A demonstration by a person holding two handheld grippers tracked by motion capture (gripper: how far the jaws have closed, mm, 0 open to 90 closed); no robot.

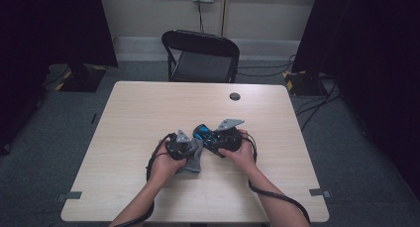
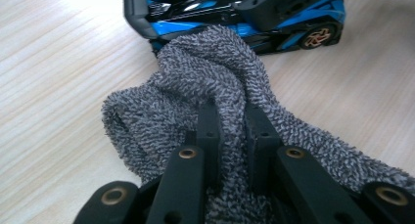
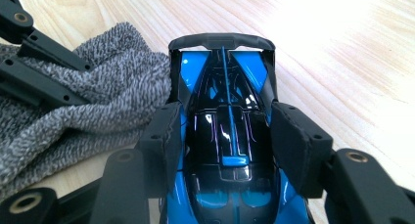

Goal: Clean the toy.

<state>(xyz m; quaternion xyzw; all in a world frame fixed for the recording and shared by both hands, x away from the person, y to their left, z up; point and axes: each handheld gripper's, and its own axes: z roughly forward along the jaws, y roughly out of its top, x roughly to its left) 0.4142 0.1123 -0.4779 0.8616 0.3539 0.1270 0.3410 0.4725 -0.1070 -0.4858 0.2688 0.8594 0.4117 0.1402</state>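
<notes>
Left tongs [image 2: 230,131] pinched nearly shut on a fold of the grey cloth [image 2: 215,82] — its bunched end presses against the side of the toy car. Right tongs [image 3: 222,136] half open, pads clamped on both flanks of the blue-and-black toy car [image 3: 226,111]. Both sit mid-tabletop [image 1: 148,103], toward the near edge — no lettering legible on either.

Toy car [image 3: 230,150] nose — cut off, btm edge
</notes>
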